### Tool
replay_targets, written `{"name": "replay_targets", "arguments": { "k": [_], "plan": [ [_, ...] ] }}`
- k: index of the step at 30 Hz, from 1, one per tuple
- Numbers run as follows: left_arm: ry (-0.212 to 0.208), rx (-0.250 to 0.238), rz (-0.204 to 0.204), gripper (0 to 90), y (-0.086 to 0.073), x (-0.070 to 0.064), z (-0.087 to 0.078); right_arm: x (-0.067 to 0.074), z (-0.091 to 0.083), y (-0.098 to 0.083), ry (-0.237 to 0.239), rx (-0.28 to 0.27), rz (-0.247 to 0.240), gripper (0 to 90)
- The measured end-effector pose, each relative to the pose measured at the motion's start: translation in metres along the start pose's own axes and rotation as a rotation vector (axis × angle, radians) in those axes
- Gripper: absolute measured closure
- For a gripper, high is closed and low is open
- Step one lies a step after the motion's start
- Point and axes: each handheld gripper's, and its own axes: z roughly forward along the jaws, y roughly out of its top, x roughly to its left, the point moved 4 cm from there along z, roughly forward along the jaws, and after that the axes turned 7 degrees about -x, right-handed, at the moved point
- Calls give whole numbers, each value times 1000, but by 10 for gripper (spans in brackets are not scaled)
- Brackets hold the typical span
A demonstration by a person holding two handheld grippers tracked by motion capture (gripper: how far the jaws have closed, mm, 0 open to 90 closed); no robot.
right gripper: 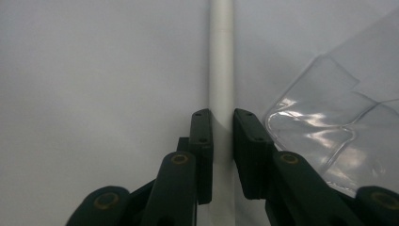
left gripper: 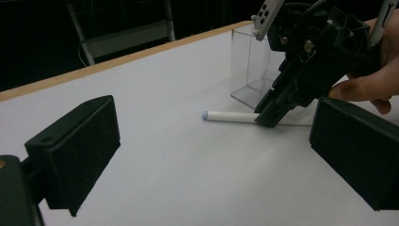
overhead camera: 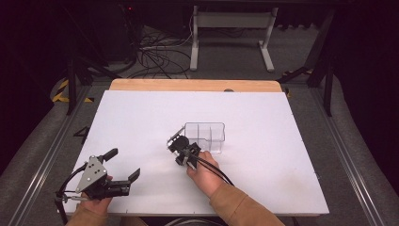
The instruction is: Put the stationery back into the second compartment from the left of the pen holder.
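One white marker (left gripper: 230, 116), one clear box (overhead camera: 205, 136), seemingly.

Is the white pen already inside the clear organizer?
No: the pen lies flat on the table beside the organizer, with the right gripper closed on it.

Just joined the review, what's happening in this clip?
A person works two handheld grippers at a white table. The right gripper has its jaws closed on a white pen-like stick that lies flat beside a clear divided box. The left gripper sits open near the table's front edge, holding nothing.
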Motion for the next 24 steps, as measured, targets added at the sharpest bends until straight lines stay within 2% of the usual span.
{"name": "replay_targets", "arguments": {
  "k": [7,10,15,19,23,24],
  "plan": [
    [0,-1,-1,31,0,0,0,-1,-1,0,6,1,5,788],
    [1,0,-4,31,0,0,0,-1,-2,0,2,-10,-13,788],
    [1,-2,-8,31,0,0,1,0,-15,3,19,-70,-57,788],
    [0,-1,-7,31,0,0,0,0,-28,6,40,-133,-67,788],
    [1,2,-8,31,0,0,1,-2,-43,8,73,-202,-101,788],
    [1,3,-8,31,0,0,1,-3,-50,9,84,-238,-107,788]
  ]
}}
